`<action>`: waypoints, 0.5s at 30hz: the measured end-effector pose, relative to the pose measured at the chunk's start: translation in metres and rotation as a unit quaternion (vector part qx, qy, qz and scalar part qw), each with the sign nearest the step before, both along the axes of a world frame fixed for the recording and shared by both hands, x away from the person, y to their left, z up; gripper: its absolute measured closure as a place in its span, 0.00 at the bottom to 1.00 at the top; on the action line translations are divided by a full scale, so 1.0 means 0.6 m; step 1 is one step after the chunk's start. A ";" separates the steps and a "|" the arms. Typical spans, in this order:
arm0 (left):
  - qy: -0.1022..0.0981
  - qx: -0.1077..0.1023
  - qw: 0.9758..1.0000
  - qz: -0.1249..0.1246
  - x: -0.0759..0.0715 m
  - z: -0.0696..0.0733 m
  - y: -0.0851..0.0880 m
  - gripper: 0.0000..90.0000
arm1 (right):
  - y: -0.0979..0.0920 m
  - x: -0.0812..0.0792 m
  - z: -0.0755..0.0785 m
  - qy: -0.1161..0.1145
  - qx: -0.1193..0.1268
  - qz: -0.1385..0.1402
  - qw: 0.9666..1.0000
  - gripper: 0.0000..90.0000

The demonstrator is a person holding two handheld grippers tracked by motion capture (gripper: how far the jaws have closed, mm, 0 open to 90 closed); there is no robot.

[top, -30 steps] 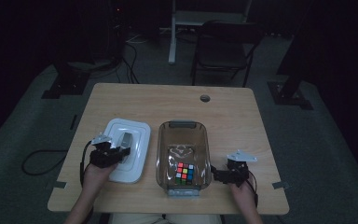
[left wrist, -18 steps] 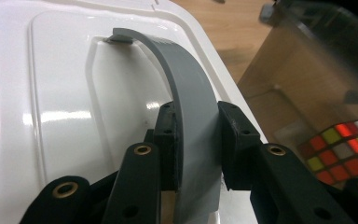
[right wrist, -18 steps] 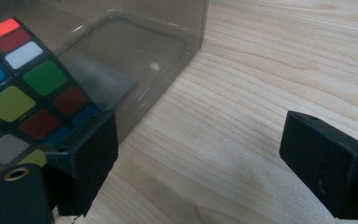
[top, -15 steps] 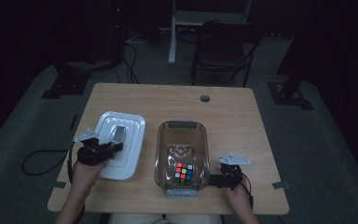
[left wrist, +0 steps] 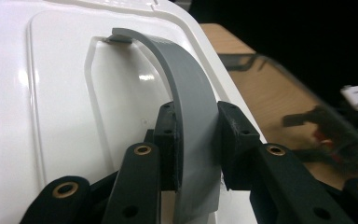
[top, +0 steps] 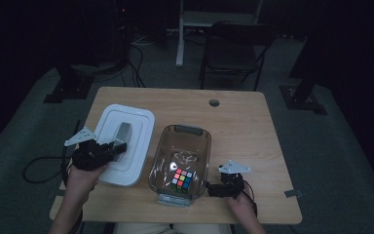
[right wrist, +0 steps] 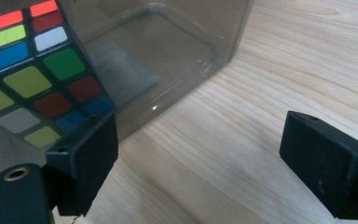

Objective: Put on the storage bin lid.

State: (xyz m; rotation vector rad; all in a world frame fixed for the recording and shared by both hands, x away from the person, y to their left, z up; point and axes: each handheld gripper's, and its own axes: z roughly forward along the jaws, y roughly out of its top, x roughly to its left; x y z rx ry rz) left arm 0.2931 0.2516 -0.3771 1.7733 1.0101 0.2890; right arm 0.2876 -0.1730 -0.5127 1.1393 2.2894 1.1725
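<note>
lid (top: 126,139) long axis runs upper right to lower left, tilted | left claw (left wrist: 196,140) clenched on grey handle (left wrist: 186,88), lower left | right claw (right wrist: 200,158) released beside bin (top: 182,156)

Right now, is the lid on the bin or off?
Off. The white lid sits left of the clear bin, whose top is uncovered; the left gripper clamps its grey handle.
</note>
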 end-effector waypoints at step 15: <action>-0.007 -0.011 0.998 -0.065 0.001 0.025 -0.049 0.81 | 0.052 0.009 0.004 -0.008 -0.004 0.029 1.000 0.13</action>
